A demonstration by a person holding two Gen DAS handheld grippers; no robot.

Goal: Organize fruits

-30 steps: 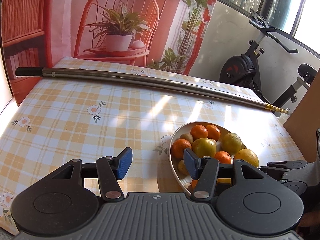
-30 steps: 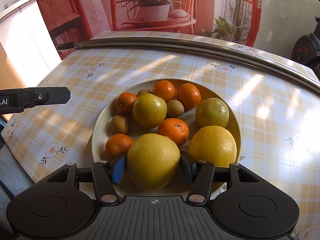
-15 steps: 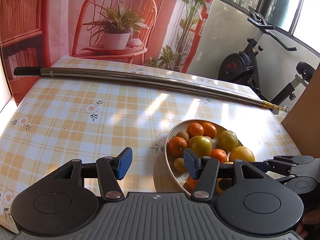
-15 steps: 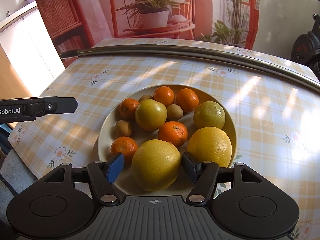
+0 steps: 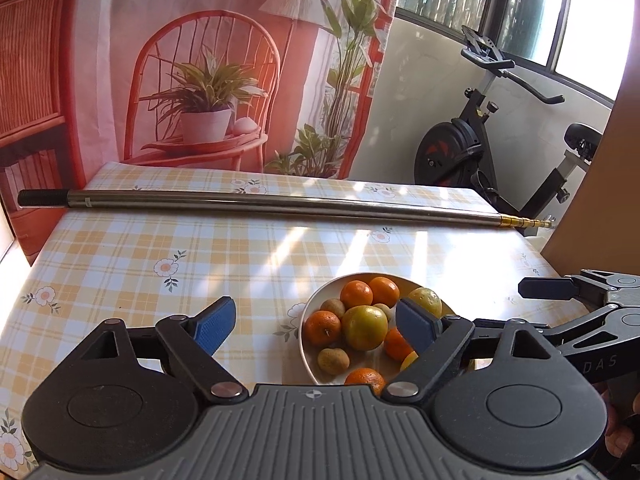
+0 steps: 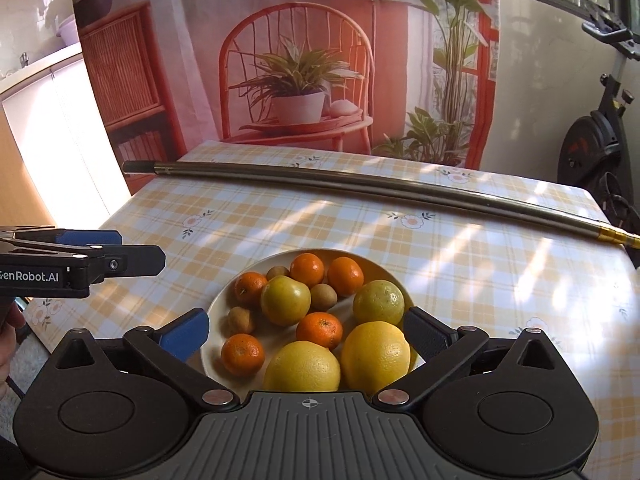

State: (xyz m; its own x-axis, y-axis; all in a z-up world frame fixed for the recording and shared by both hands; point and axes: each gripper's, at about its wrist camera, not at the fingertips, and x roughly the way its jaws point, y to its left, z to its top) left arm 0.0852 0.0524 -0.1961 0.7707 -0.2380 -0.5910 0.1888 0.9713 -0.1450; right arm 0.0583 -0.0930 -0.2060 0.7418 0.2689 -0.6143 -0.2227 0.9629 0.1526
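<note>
A cream plate [image 6: 214, 312] on the checked tablecloth holds several mandarins, small brown fruits, a green-yellow fruit [image 6: 285, 300] and two big yellow citrus [image 6: 302, 366]. My right gripper [image 6: 306, 330] hovers above the plate's near side. Its jaws are opening wide, and the big citrus lie below them untouched. In the left wrist view the same plate [image 5: 309, 354] sits ahead and to the right. My left gripper [image 5: 316, 322] is above the plate's left edge. Its jaws are opening too, with nothing between the pads. One of its fingers [image 6: 140, 260] shows at the left of the right wrist view.
A long metal pole [image 5: 280, 204] lies across the far side of the table. Behind it hangs a printed backdrop of a chair and plants. An exercise bike [image 5: 472, 152] stands at the back right, and a brown board [image 5: 600, 200] borders the right edge.
The right jaws spread and let go of the big yellow citrus, which stays in the plate. The left jaws widened too. Both grippers rose and drew back from the plate.
</note>
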